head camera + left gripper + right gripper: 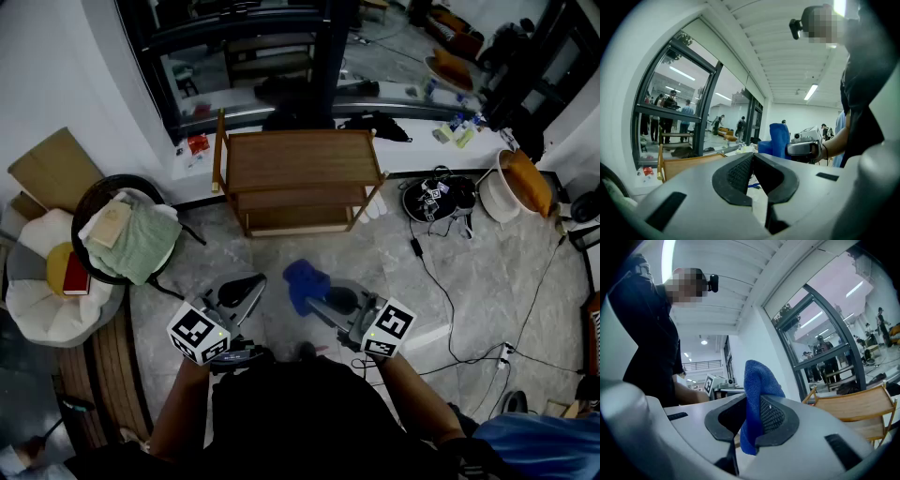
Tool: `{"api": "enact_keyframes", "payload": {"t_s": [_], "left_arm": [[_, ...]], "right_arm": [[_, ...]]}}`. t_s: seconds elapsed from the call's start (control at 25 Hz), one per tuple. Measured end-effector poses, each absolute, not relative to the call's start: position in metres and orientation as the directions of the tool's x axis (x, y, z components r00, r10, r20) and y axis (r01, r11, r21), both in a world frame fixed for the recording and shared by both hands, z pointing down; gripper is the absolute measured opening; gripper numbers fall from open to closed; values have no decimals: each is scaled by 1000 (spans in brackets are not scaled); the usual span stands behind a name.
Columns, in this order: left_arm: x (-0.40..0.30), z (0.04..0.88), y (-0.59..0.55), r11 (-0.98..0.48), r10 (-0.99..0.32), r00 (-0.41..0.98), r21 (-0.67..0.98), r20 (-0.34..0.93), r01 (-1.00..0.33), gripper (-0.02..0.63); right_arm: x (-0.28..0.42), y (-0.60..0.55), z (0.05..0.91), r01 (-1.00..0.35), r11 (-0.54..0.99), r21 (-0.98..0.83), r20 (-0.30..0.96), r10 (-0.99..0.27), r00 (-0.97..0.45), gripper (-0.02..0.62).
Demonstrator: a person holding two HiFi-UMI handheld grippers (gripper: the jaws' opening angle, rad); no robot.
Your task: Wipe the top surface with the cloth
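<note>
One view, the right gripper view, shows jaws clamping cloth (757,380).

Cloth: a crumpled blue cloth (305,279) is sticking up from the right tongs (317,300), which are pinching it in the air above the floor.
Top: the brown wooden top surface (300,157) is lying level, ahead of the cloth and well apart from it.

Black short-sleeved shirt (309,417). Left tongs (254,280) and right tongs (317,299) are pale grey, with black ribbed pads (736,176) and a white cube (199,333) bearing black square markers on each.
</note>
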State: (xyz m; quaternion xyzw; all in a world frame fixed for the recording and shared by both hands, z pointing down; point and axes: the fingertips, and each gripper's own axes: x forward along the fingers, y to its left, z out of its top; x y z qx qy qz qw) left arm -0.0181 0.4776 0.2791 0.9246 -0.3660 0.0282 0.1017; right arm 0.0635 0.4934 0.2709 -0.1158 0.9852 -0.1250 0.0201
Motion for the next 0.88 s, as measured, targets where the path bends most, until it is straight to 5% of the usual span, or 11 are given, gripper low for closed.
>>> {"api": "enact_keyframes", "payload": {"t_s": [0.88], "left_arm": [[-6, 280, 463, -682, -697, 705, 181, 132, -708, 12]], "right_arm": [[97, 472, 271, -262, 927, -269, -54, -286, -957, 71]]}}
